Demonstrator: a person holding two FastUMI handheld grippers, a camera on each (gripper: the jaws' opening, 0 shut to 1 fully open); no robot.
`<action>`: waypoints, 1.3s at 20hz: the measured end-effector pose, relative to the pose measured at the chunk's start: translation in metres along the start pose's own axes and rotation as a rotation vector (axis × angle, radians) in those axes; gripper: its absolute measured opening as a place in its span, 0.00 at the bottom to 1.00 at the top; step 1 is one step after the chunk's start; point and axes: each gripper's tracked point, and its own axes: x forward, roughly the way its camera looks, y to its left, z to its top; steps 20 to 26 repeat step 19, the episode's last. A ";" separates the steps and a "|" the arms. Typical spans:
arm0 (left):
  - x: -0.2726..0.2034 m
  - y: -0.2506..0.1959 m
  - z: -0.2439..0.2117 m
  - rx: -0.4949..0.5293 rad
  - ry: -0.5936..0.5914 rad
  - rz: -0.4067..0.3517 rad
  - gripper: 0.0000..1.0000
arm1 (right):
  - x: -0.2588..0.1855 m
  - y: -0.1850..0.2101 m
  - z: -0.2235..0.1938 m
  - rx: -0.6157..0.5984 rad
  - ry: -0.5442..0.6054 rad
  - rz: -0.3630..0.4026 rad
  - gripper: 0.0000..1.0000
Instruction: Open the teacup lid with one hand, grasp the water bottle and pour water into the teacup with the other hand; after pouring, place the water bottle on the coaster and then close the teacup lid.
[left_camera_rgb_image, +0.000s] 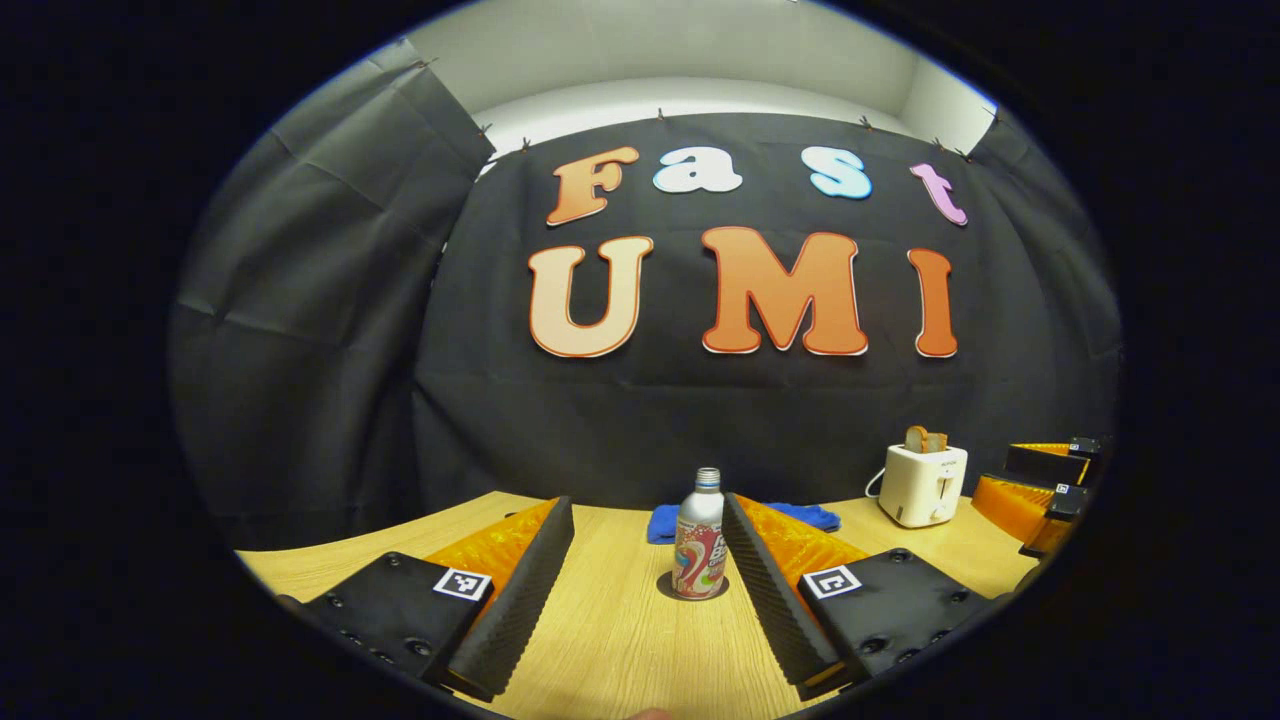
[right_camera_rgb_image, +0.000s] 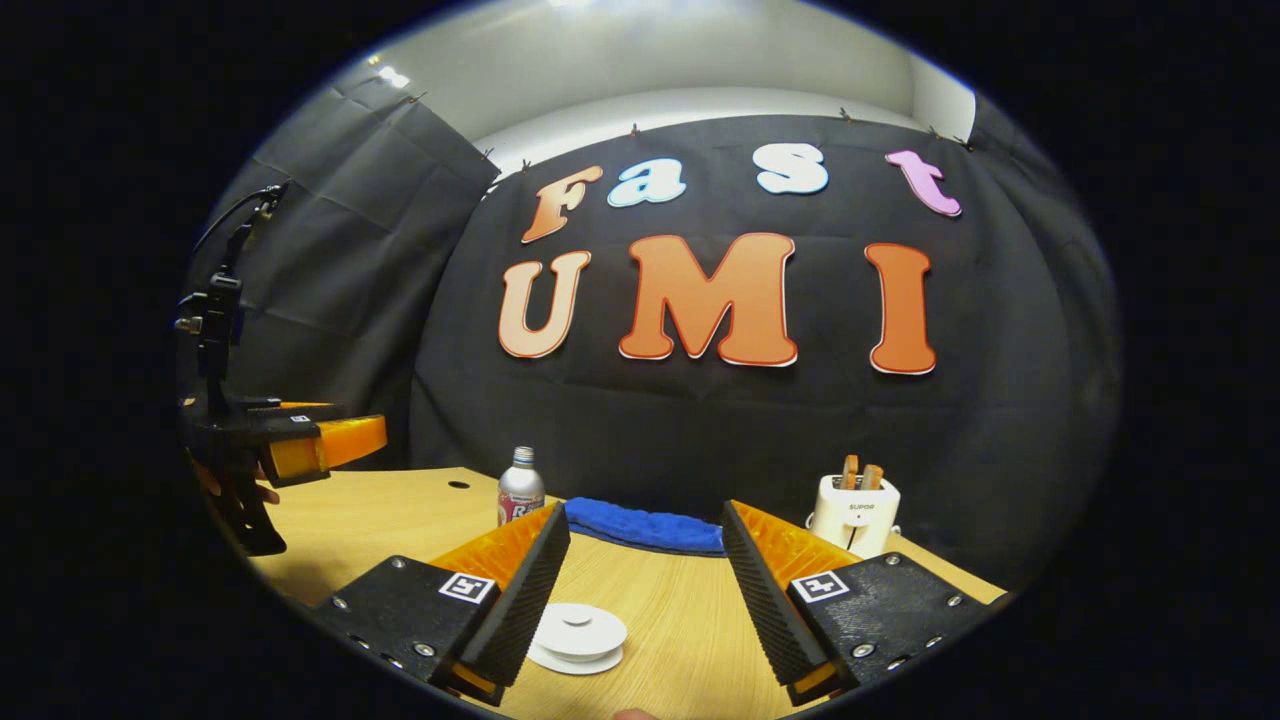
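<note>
The water bottle (left_camera_rgb_image: 700, 540), silver-topped with a red label, stands upright on a dark round coaster (left_camera_rgb_image: 693, 588) on the wooden table (left_camera_rgb_image: 620, 640). My left gripper (left_camera_rgb_image: 645, 505) is open; the bottle stands just beyond its fingertips, close to the right finger. In the right gripper view the white teacup lid (right_camera_rgb_image: 575, 630), with a small knob, lies low between the fingers of my open right gripper (right_camera_rgb_image: 645, 510), next to its left finger. The cup under the lid is hardly visible. The bottle (right_camera_rgb_image: 520, 490) stands further back on the left.
A blue cloth (right_camera_rgb_image: 645, 525) lies at the table's back edge. A white toaster (right_camera_rgb_image: 855, 510) with bread slices stands back right. The left gripper (right_camera_rgb_image: 300, 440), held by a hand, hovers at the left of the right gripper view. The right gripper (left_camera_rgb_image: 1045, 480) shows far right.
</note>
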 end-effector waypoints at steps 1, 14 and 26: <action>-0.002 0.004 0.000 0.001 -0.007 0.013 0.98 | -0.002 -0.004 0.002 -0.011 -0.004 -0.014 0.92; -0.009 0.036 0.006 0.044 -0.047 0.088 0.93 | -0.008 -0.016 0.013 -0.051 -0.039 -0.097 0.94; -0.009 0.029 0.008 0.034 -0.046 0.075 0.93 | -0.007 -0.017 0.010 -0.041 -0.026 -0.094 0.94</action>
